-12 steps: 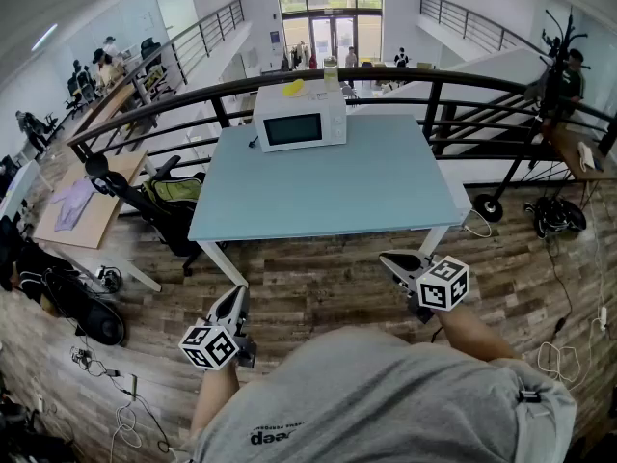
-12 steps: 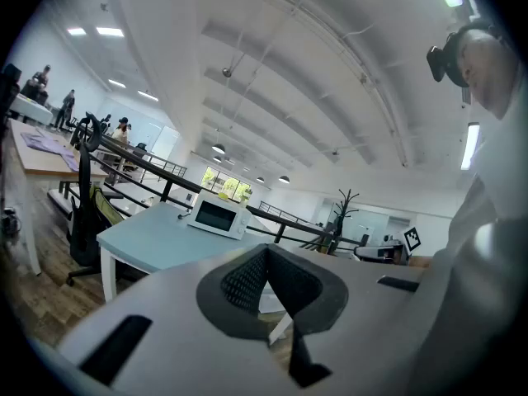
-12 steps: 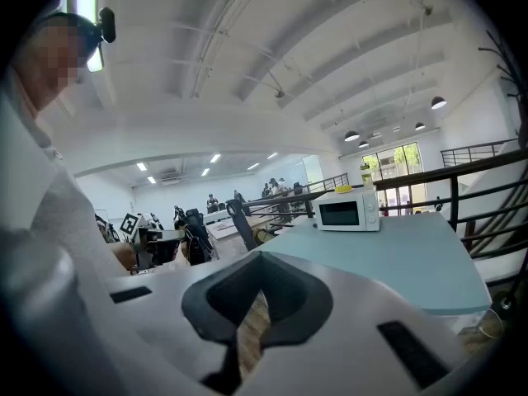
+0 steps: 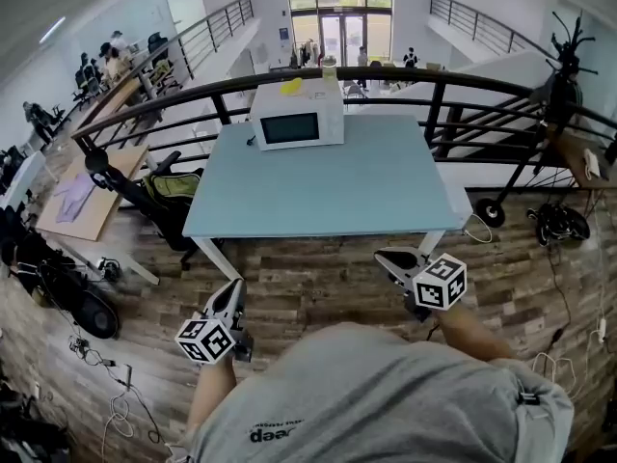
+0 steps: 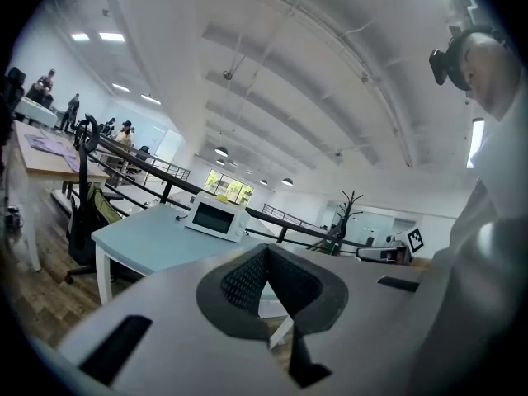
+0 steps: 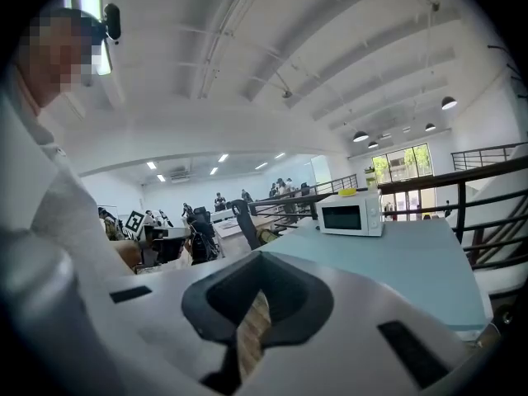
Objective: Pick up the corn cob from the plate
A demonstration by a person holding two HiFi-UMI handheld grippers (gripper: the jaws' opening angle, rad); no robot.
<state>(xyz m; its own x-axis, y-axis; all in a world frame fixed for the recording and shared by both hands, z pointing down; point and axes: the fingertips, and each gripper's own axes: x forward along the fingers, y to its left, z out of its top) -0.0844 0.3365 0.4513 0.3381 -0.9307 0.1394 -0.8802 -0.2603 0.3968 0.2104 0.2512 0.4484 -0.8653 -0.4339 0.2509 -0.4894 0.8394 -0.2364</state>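
A yellow thing (image 4: 292, 86) lies on top of the white microwave (image 4: 296, 116) at the far side of the light blue table (image 4: 328, 186); it is too small to tell whether it is the corn cob, and I make out no plate. It also shows in the left gripper view as a yellow thing (image 5: 222, 196) and in the right gripper view as a yellow thing (image 6: 349, 192). My left gripper (image 4: 233, 295) and right gripper (image 4: 388, 257) hang close to the body, well short of the table's near edge. Both are shut with nothing between the jaws.
A black railing (image 4: 434, 90) curves behind the table. A black office chair (image 4: 159, 196) stands left of the table, a wooden desk (image 4: 87, 196) beyond it. Cables and bags lie on the wood floor (image 4: 318, 278) at the left. A coat stand (image 4: 559, 85) and people are in the distance.
The head view has shifted slightly; both grippers stay in about the same place, shut.
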